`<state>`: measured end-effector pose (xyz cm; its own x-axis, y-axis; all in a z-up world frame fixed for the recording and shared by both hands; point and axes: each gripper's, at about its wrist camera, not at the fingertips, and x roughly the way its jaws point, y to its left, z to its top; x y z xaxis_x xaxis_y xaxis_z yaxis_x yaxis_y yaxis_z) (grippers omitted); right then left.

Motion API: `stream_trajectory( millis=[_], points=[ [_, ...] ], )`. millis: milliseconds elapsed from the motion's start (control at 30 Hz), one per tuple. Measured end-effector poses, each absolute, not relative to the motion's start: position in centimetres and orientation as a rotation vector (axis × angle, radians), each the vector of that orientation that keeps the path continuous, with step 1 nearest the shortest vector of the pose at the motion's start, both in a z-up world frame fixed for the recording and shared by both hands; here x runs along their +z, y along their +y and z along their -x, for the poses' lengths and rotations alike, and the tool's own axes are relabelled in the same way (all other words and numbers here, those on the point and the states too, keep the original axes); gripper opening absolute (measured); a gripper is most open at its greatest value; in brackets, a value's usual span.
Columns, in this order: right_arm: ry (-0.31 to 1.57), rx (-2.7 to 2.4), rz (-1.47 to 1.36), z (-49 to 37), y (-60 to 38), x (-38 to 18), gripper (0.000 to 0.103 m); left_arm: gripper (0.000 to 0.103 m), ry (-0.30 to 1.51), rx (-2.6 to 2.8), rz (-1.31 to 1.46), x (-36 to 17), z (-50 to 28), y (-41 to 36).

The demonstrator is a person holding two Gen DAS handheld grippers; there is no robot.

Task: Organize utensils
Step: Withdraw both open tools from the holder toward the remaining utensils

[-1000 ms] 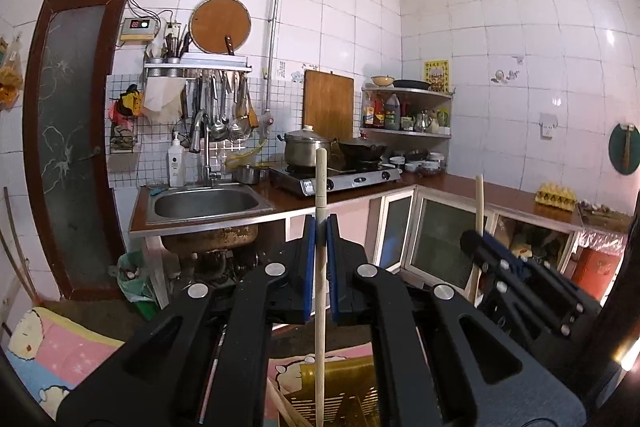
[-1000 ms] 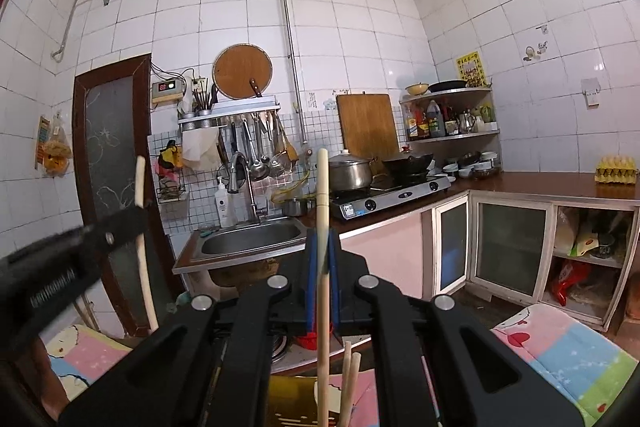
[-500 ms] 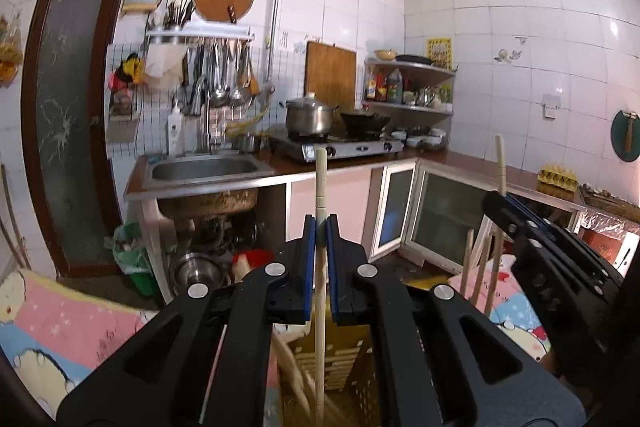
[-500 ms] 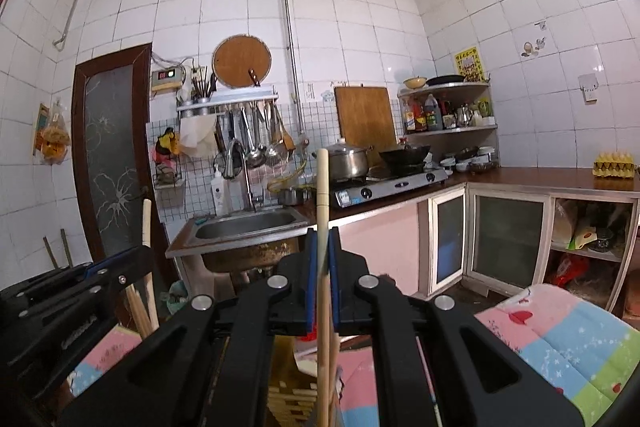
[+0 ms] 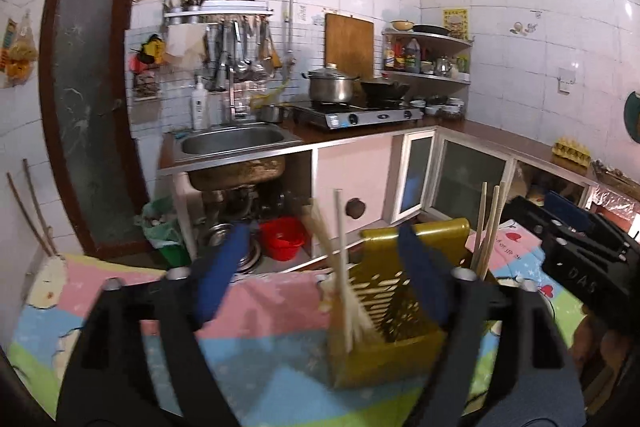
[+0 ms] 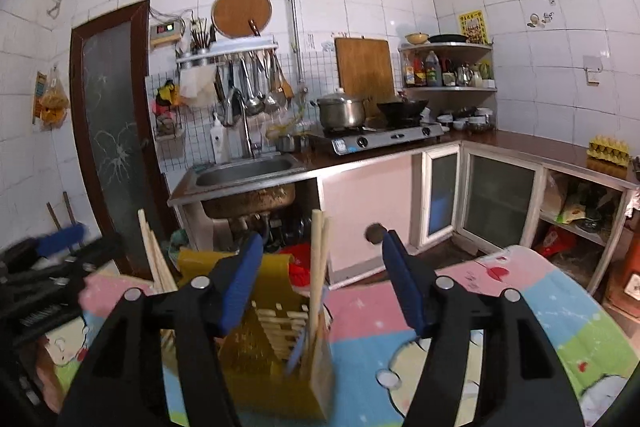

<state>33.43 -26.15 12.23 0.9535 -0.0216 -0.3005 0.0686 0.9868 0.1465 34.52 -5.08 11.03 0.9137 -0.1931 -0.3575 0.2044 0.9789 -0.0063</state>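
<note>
Spread across the bottom of both views: a bench under a pastel cartoon-print cloth (image 5: 260, 311) in pink, blue and green. Standing on that cloth, lower centre in each view: a yellow slotted plastic utensil holder (image 5: 384, 351), blurred in the right wrist view (image 6: 256, 351).

Low in the left wrist view, the left gripper (image 5: 322, 277) with black arms and blue fingers (image 5: 218, 275), spreading apart, gripping nothing; between them a bundle of pale wooden chopsticks (image 5: 344, 283) leaning loose in the holder's left compartment, motion-blurred, touching neither pad. More wooden chopsticks (image 5: 490, 223) upright at the holder's right side, just left of the right gripper (image 5: 568, 227), seen there only as a black body at the right edge.

Low in the right wrist view, the right gripper (image 6: 322, 281), fingers (image 6: 402, 283) likewise opening, clamped on nothing; a pair of wooden chopsticks (image 6: 318, 267) standing free in the holder between the pads, nearer the left one. Further chopsticks (image 6: 154, 255) at the holder's far left, beside the blurred left gripper (image 6: 60, 247) at the left edge.
</note>
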Motion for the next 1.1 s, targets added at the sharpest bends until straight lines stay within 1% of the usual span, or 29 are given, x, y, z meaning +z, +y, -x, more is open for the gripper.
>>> stream_trajectory(
  millis=[67, 133, 167, 233, 400, 633, 867, 1100],
  points=[
    [0.325, -0.055, -0.150, -31.9, -26.3, 12.5, 0.070, 0.085, 0.382, -0.198, -0.033, 11.5, -33.3, -4.0],
    [0.336, -0.067, -0.144, -30.4, -26.2, 12.4, 0.072, 0.091, 0.390, -0.189, -0.023, 11.8, -31.9, -2.8],
    [0.351, -0.079, -0.139, -29.2, -26.2, 12.2, 0.073, 0.096, 0.394, -0.182, -0.016, 11.7, -31.1, -2.2],
    [0.379, -0.091, -0.136, -27.7, -26.0, 11.8, 0.073, 0.097, 0.406, -0.175, -0.014, 11.4, -29.7, -1.4],
    [0.469, -0.109, -0.118, -23.5, -25.3, 9.7, 0.073, 0.098, 0.462, -0.152, -0.048, 9.0, -26.2, -0.4],
    [0.612, -0.133, -0.113, -19.9, -24.4, 4.8, 0.073, 0.098, 0.578, -0.153, -0.084, 4.0, -23.7, -0.1],
    [0.765, -0.139, -0.155, -19.0, -23.3, -0.3, 0.073, 0.098, 0.699, -0.177, -0.077, -0.8, -22.7, 0.0],
    [0.868, -0.168, -0.118, -20.0, -21.0, -2.7, 0.071, 0.098, 0.773, -0.183, -0.078, -3.7, -21.9, 0.1]
  ],
)
